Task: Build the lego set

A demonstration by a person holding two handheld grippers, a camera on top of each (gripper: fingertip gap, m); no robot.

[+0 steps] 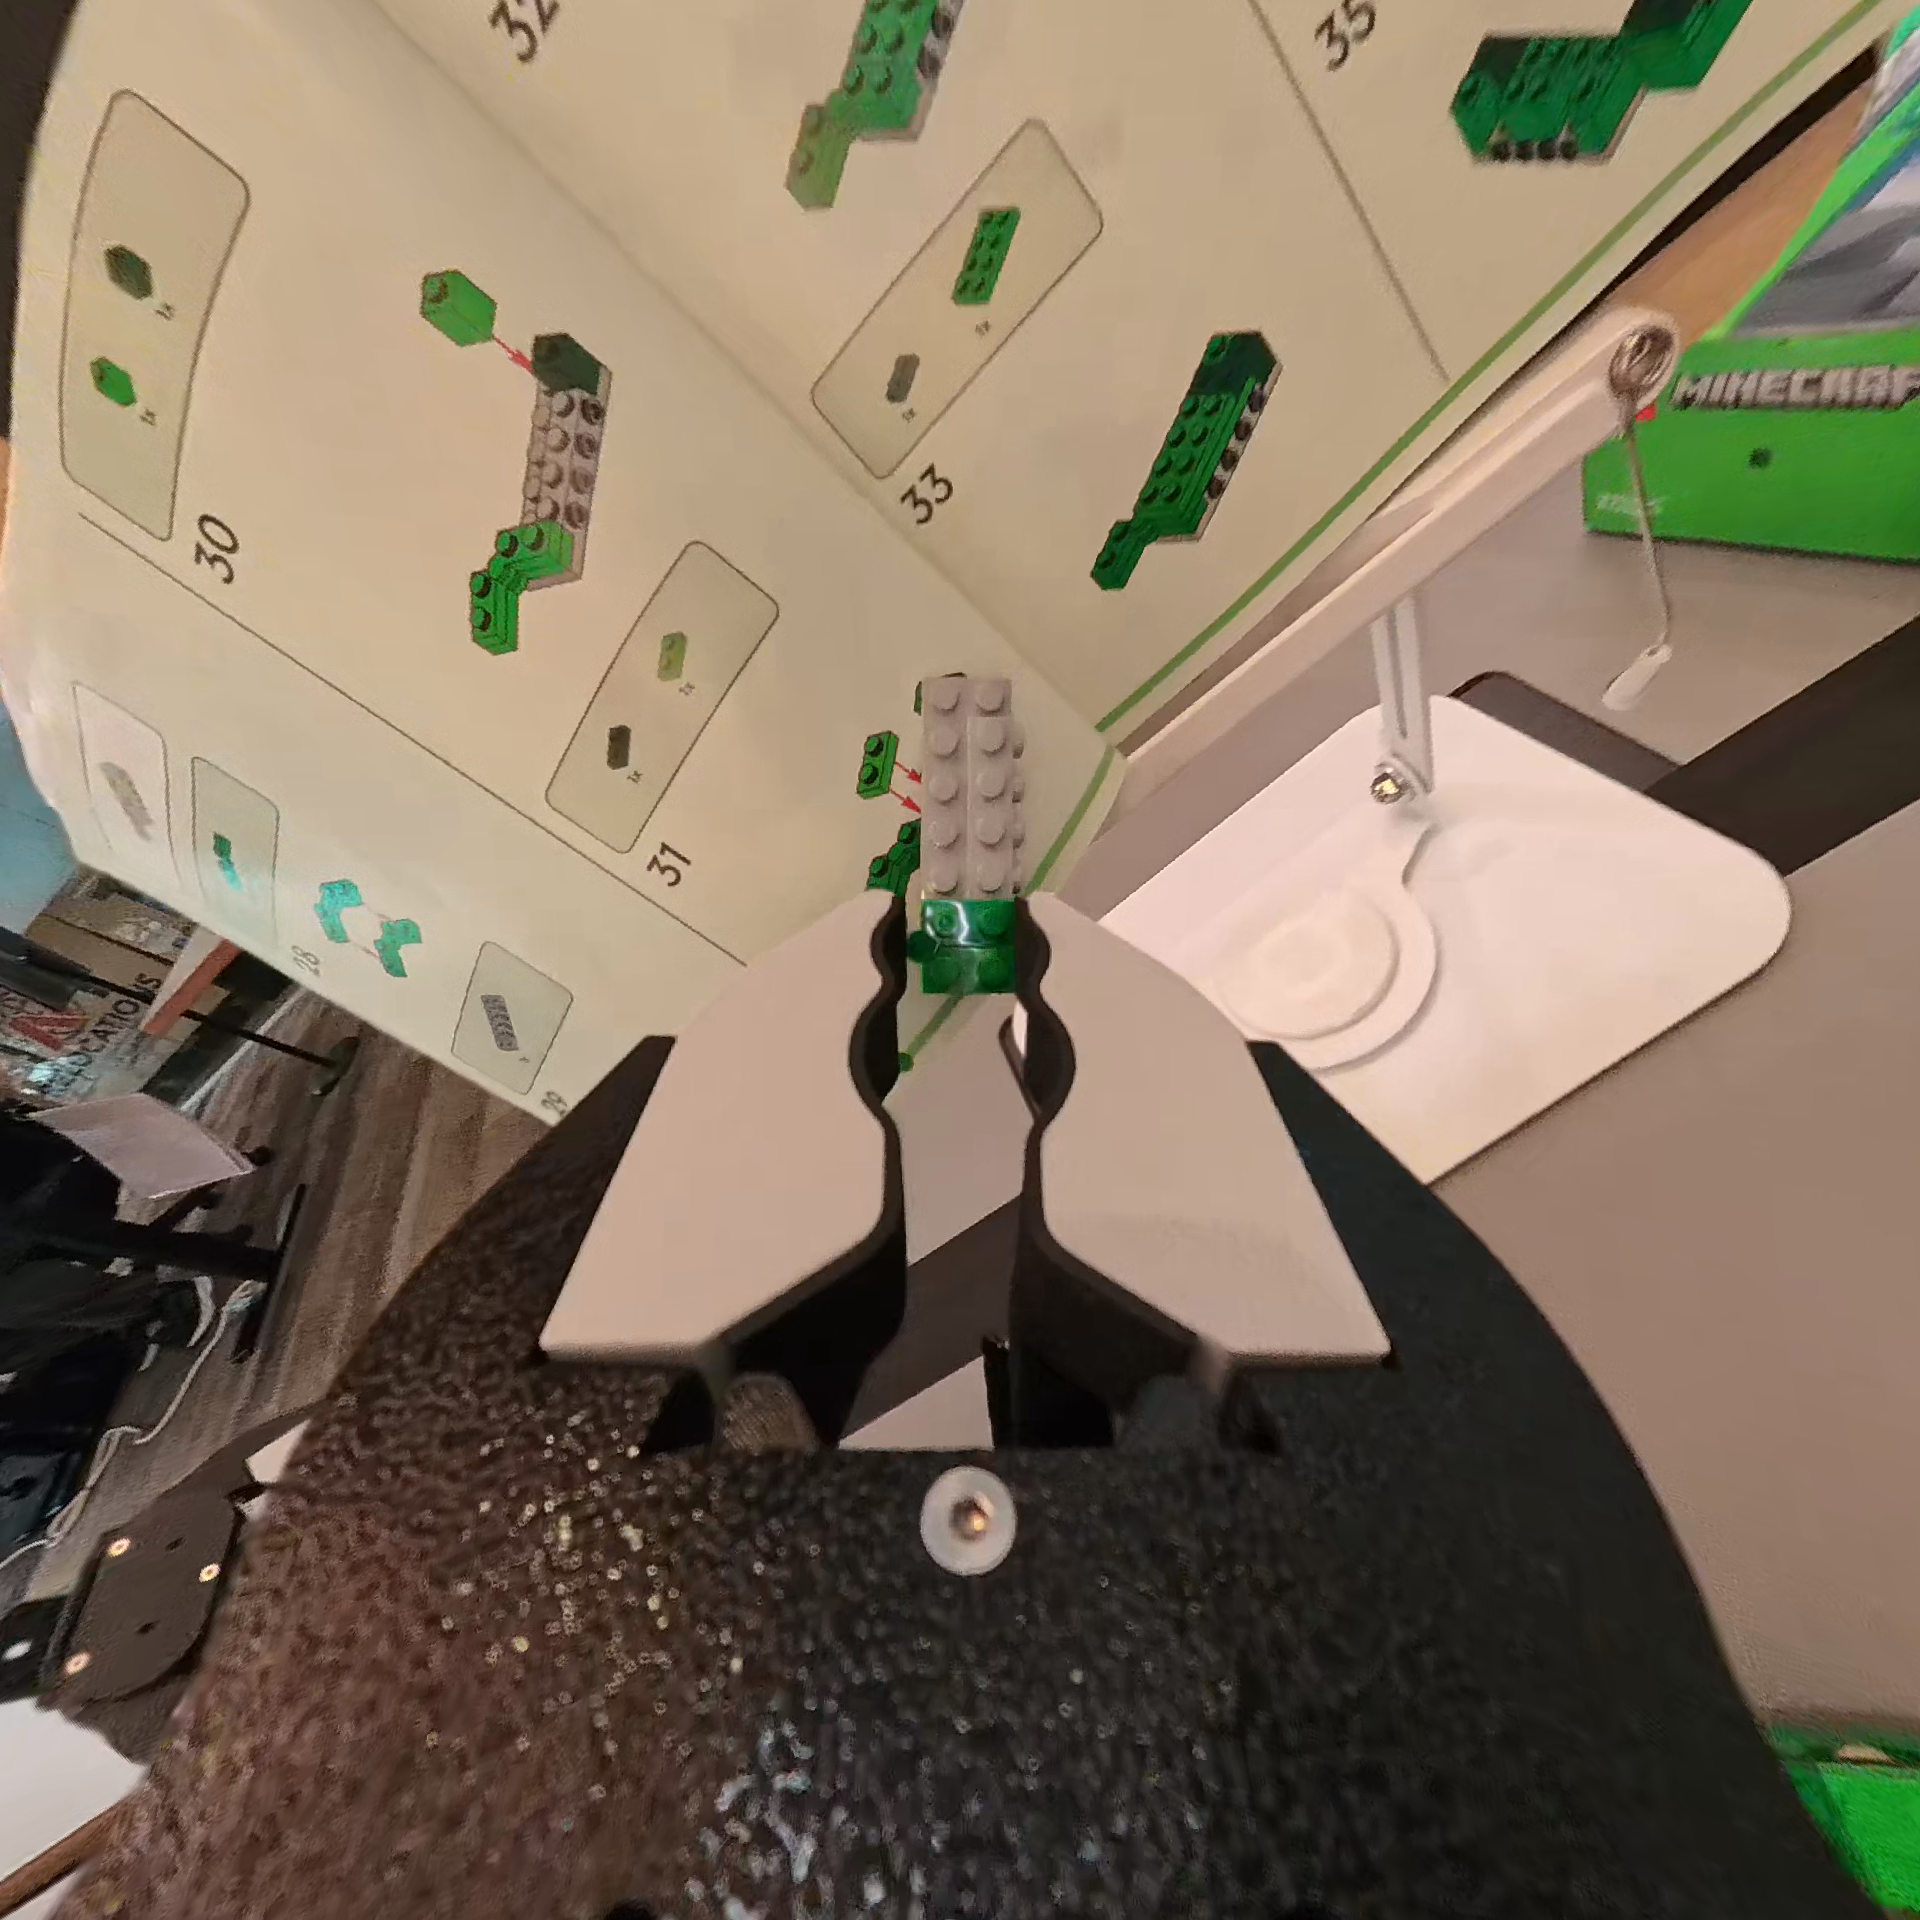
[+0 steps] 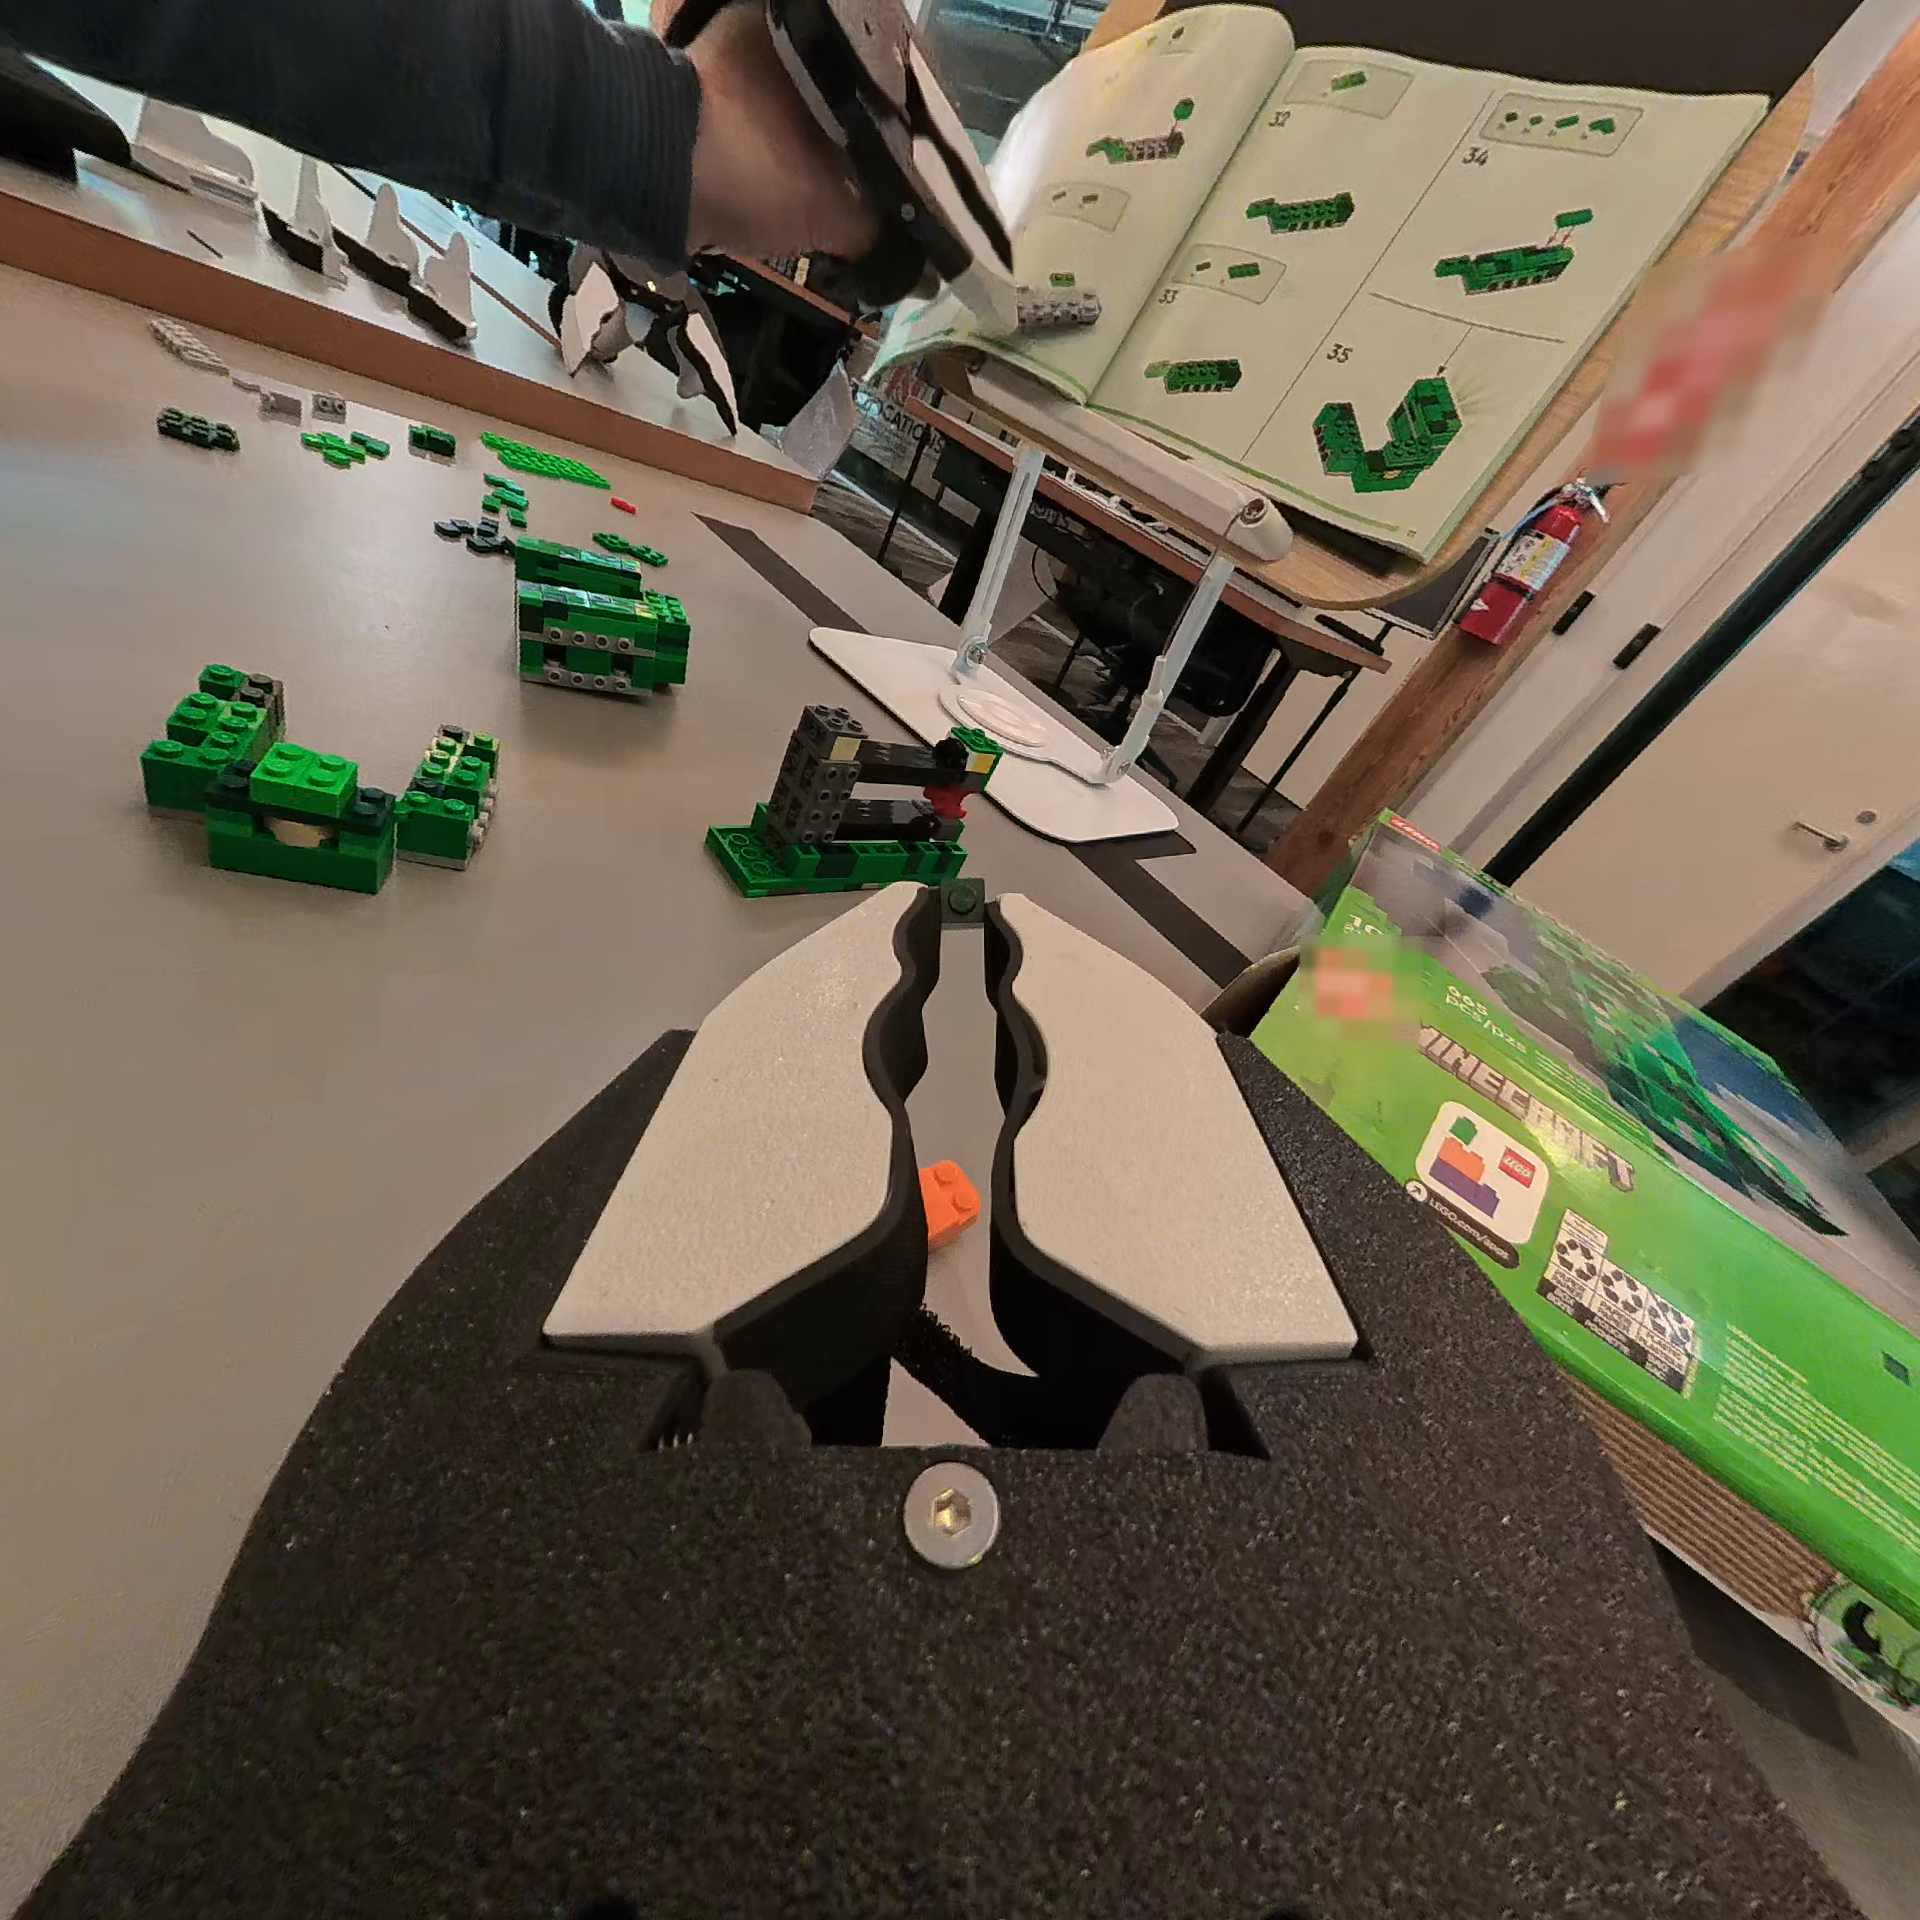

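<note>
Between the tips of the left hand-held gripper (image 1: 958,940) sat a small brick assembly (image 1: 968,831), clenched by its green end, with a grey studded strip reaching forward from the fingertips toward the open instruction booklet (image 1: 665,436). That booklet rested tilted on a white stand (image 1: 1444,925), whose base lay flat on the grey surface (image 1: 1766,1351). From the right wrist view, the left hand-held gripper (image 2: 1013,301) was raised well above the surface, close against the lower left page of the booklet (image 2: 1351,239).

At the tips of the right hand-held gripper (image 2: 964,906) a single small dark green piece (image 2: 964,900) was pinched, held just in front of a partly built grey and green model (image 2: 852,810). Three more built green sections stood on the surface (image 2: 208,1091): a wide one (image 2: 312,790) to the left, and two stacked blocks (image 2: 597,618) farther back. Loose green and grey pieces (image 2: 488,478) lay scattered beyond them; their number could not be counted. One orange piece (image 2: 948,1200) showed between the right fingers lower down. One green box (image 2: 1621,1195) lay to the right.
</note>
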